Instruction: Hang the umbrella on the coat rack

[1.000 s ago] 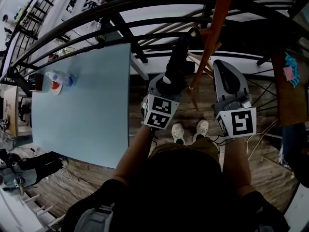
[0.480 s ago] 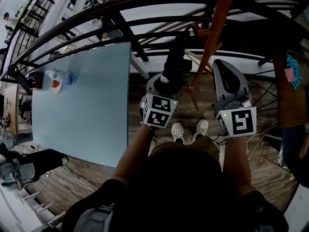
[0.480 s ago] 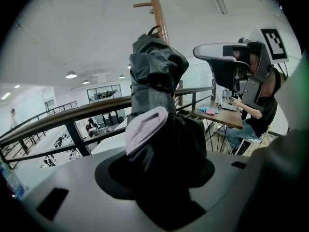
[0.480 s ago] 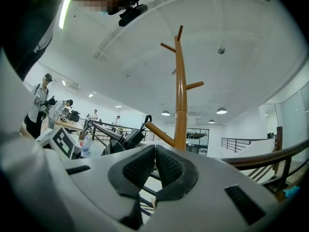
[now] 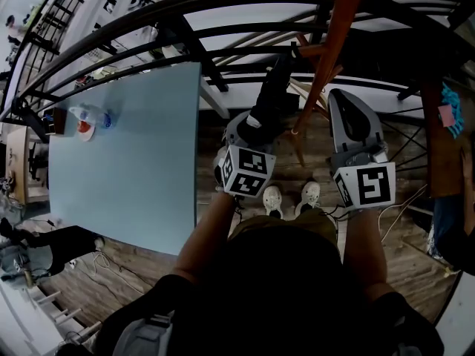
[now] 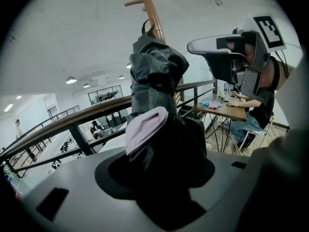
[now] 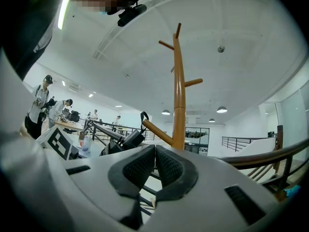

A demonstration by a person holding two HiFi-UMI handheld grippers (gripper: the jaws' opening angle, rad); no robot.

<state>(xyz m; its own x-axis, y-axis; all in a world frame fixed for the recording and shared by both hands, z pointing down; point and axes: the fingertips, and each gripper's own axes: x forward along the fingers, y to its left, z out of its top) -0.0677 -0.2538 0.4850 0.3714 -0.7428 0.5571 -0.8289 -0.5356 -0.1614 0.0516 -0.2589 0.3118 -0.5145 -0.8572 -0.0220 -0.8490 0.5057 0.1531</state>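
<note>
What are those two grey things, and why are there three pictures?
A person holds a tool with a claw in each hand. One camera sits on the person's head and looks down; the others ride on each claw. The left claw grips a folded black umbrella, its strap loop right by a peg of the wooden coat rack. The right claw is shut and empty. The blue table beside them carries a few small things, one maybe a bottle.

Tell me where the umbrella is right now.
In the head view, the umbrella is near the centre, held in the left claw, just left of the coat rack.
</note>
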